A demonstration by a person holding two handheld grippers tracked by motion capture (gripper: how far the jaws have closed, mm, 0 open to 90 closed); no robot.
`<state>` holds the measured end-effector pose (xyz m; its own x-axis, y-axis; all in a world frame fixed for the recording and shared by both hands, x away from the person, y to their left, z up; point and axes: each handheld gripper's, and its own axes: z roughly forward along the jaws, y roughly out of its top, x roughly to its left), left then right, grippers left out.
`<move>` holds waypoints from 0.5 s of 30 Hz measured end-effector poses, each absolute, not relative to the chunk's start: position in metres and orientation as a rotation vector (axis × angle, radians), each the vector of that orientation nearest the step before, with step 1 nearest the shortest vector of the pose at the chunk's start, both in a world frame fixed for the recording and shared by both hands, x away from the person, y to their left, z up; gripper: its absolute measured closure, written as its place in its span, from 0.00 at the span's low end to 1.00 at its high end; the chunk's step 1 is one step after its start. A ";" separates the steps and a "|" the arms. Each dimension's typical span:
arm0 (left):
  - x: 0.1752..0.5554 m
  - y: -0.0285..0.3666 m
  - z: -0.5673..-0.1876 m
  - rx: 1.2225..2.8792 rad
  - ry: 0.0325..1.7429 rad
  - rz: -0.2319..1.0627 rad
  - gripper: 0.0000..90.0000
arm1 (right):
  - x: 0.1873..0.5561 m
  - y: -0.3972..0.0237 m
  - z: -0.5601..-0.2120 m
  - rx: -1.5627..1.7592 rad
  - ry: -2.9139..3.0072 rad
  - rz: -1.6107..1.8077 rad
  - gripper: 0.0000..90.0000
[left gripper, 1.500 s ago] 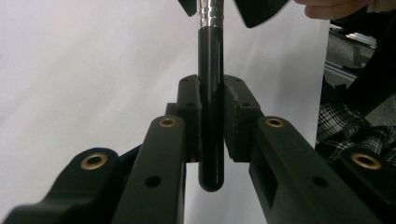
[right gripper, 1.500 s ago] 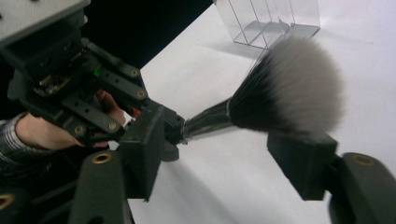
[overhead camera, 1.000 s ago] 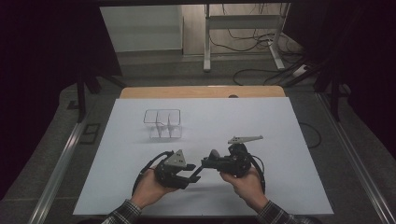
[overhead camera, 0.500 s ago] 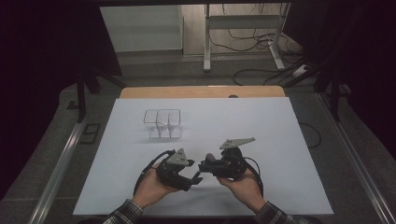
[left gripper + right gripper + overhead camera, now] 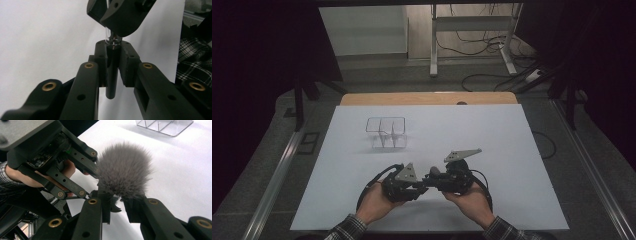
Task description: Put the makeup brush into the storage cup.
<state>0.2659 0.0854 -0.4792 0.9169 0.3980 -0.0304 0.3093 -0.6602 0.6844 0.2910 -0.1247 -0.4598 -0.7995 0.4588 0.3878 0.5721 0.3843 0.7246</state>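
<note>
The left claw clamps a black brush handle over the white tabletop; just above it, the right claw grips the same handle.

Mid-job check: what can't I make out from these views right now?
- High view: the left gripper and right gripper hide the black-handled, grey-bristled brush between them.
- Left gripper view: the left gripper's jaws have just been closing on the handle; the right gripper hides the bristles.
- Right gripper view: the bristles cover the right gripper's grip point.
- Clear plastic divided box: contents too small in the high view, cut off by the right gripper view's top edge.
</note>
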 end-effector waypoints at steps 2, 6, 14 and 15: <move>0.266 0.086 -0.479 2.345 0.501 0.160 0.87 | 0.291 -0.125 -0.461 -0.939 -2.503 -1.401 0.84; 0.267 0.087 -0.480 2.342 0.520 0.155 0.87 | 0.292 -0.124 -0.466 -0.948 -2.520 -1.393 0.65; 0.270 0.092 -0.481 2.335 0.546 0.159 0.87 | 0.293 -0.123 -0.469 -0.919 -2.523 -1.398 0.39; 0.270 0.092 -0.481 2.336 0.550 0.160 0.87 | 0.293 -0.123 -0.469 -0.910 -2.535 -1.392 0.37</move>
